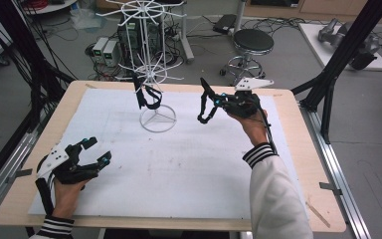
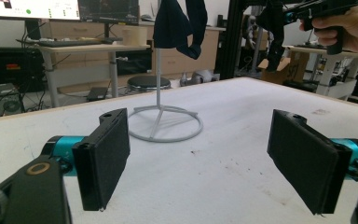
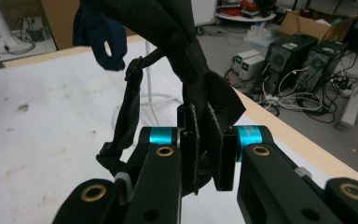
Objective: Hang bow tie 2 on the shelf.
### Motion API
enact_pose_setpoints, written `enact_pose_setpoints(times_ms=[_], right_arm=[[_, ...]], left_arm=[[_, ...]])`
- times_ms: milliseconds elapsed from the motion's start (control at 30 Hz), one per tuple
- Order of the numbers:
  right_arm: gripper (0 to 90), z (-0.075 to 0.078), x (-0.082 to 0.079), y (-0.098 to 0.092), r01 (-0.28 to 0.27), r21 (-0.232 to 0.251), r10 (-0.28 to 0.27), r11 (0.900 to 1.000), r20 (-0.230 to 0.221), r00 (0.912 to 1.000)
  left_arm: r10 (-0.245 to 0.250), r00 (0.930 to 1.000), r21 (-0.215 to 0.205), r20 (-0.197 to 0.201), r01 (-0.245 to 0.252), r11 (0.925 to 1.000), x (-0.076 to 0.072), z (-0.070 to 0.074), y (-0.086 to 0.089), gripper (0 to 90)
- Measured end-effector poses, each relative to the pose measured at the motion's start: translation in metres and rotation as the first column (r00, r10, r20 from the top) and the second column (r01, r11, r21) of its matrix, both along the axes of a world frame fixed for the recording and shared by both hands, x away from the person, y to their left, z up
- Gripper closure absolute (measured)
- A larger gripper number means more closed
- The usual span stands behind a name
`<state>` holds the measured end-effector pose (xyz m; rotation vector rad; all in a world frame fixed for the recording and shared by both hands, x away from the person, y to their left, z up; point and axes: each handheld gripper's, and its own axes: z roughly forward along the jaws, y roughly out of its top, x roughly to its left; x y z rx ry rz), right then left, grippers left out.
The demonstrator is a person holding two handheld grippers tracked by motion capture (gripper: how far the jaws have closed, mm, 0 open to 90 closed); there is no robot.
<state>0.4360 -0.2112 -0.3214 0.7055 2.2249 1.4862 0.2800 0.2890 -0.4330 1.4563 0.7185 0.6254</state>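
So there are 2 black straps and 1 white wire rack (image 1: 155, 69) here. The right gripper (image 1: 210, 97) is clamped tight on 1 strap (image 1: 206, 110), holding it up in the air above the white mat (image 1: 189, 169), a bit right of the rack. The strap droops below the jaws in a loop and hangs clear of the mat. The other strap (image 1: 148, 97) is already hanging on the rack, low down near its round base.

The left gripper (image 1: 93, 150) sits low at the near left corner of the table (image 1: 288, 149), well apart from everything, jaws spread wide with nothing between them.

The high view is the 1 that gives the full layout: both hands, the rack's 2 tiers of hooks, plus a stool (image 1: 252, 42) and some computer boxes on the floor behind.

The right gripper view gets the close-up the others can't: the strap's end (image 3: 200, 93) is pinched flat between the 2 pads (image 3: 223, 154), and the hanging strap (image 3: 100, 32) shows dark blue-ish behind it.

The left gripper view looks across the mat at the rack's ring base (image 2: 164, 122), the hung strap (image 2: 179, 23) above it, and the person's right hand (image 2: 349, 25) up in the corner.
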Motion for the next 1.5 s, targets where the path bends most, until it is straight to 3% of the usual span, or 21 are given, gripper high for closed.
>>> enact_pose_setpoints(times_ms=[567,967,1500], right_arm=[[84.5,0.013,0.005,0.019,0.042,0.084,-0.045,0.996,0.027,0.9986],[84.6,0.023,0.008,0.038,0.055,0.089,-0.061,0.995,0.069,0.9958],[84.6,0.025,0.014,0.054,0.095,0.105,-0.104,0.990,0.079,0.9914]], left_arm=[[-0.003,1.0000,-0.002,0.001,0.003,1.0000,0.000,0.000,0.002,21.4],[-0.002,1.0000,-0.012,0.008,0.002,0.9999,0.000,0.002,0.004,21.4],[-0.005,0.9999,-0.020,0.010,0.005,0.9998,-0.001,0.003,0.003,21.4]])
